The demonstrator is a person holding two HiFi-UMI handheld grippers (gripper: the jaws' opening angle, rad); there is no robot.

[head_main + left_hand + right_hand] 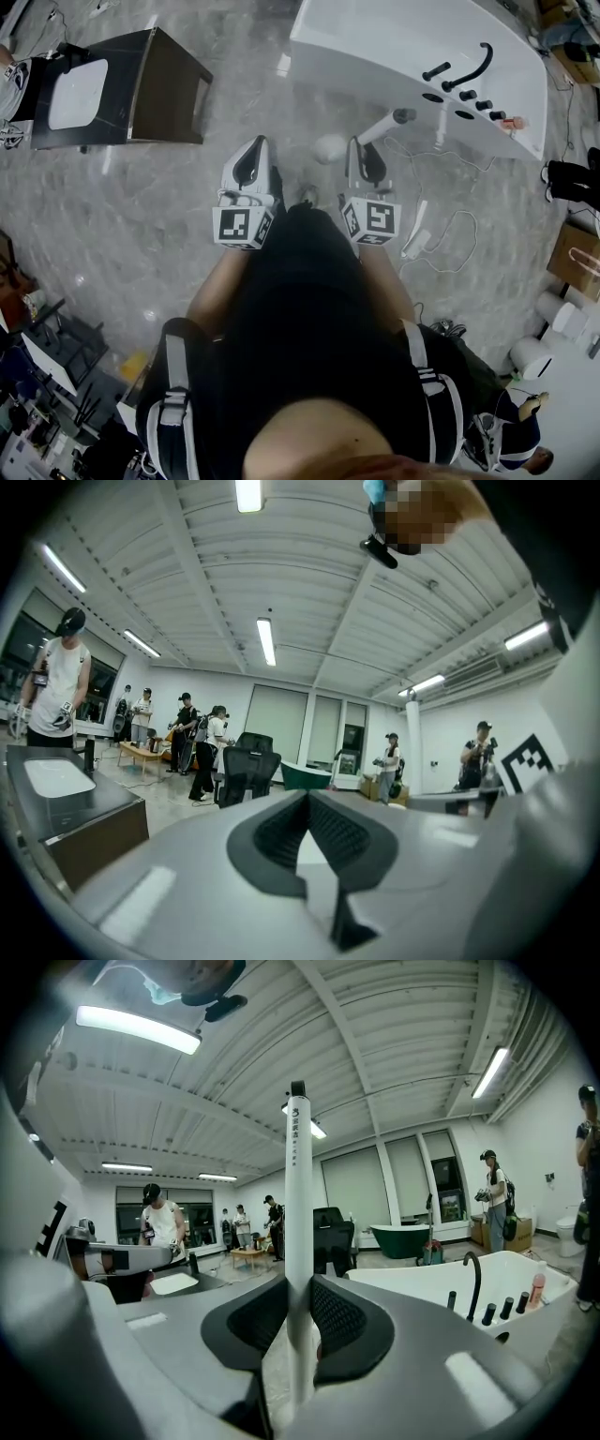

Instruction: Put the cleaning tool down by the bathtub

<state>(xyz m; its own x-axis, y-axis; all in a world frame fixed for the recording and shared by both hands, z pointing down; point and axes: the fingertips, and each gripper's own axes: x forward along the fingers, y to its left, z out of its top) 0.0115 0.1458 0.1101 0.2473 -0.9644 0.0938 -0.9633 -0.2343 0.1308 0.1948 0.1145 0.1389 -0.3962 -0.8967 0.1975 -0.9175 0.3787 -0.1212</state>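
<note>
Between the right tongs (298, 1283) we are pinching the long white rod-shaped cleaning tool (298, 1185), upright; the glossy white bathtub (422, 1286) is lying ahead-right. Left tongs (307, 794): pressing together, empty. We are risking the rod pivoting in the grip and striking the bathtub.

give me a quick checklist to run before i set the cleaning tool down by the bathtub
1. Grip on the cleaning tool: ok, the right claw is shut on its white handle.
2. Left claw free: ok, nothing between its jaws.
3. Bathtub close by: ok, it stands just ahead on the right.
4. Floor beside the bathtub clear: not ok, a white cable trails there.
5. Tool's round head off the floor: cannot tell.
</note>
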